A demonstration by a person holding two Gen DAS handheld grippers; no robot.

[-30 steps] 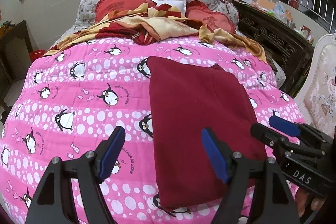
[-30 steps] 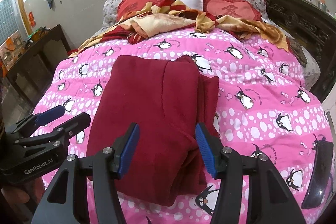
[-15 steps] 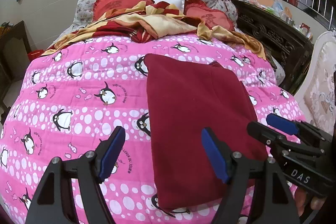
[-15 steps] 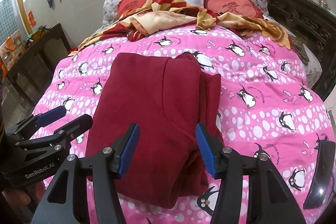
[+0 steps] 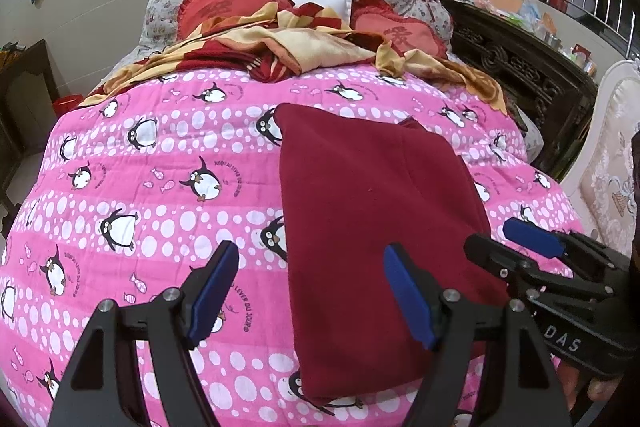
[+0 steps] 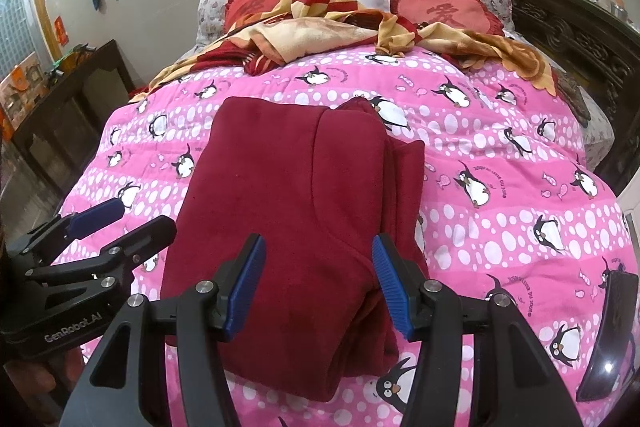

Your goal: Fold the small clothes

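Left gripper [image 5: 310, 291]: fingers spread wide apart, nothing between them, hovering above the near edge of the bed. Blue pads [image 5: 212, 291] facing each other; one over the pink penguin quilt [image 5: 152, 187], the other over the near left corner of the dark red folded garment [image 5: 372, 227]. Right gripper [image 6: 318, 287]: likewise parted, gripping nothing, poised over the garment's near end at 6 o'clock in its own view. Seen from the left wrist, right gripper at 4 o'clock, just beside the garment's right edge. Seen from the right wrist, left gripper at 8 o'clock, beside the garment's left edge.

Garment lying flat on the quilt, folded into a long rectangle running from 6 toward 12 o'clock, with layered edges along its right side. Crumpled red-and-gold blanket [image 6: 320, 27] at 12 o'clock, beyond the garment and apart from it, red cushions [image 6: 444, 11] behind. Dark phone-like slab [image 6: 608, 331] on the quilt at 4 o'clock in the right wrist view, well apart from the garment.
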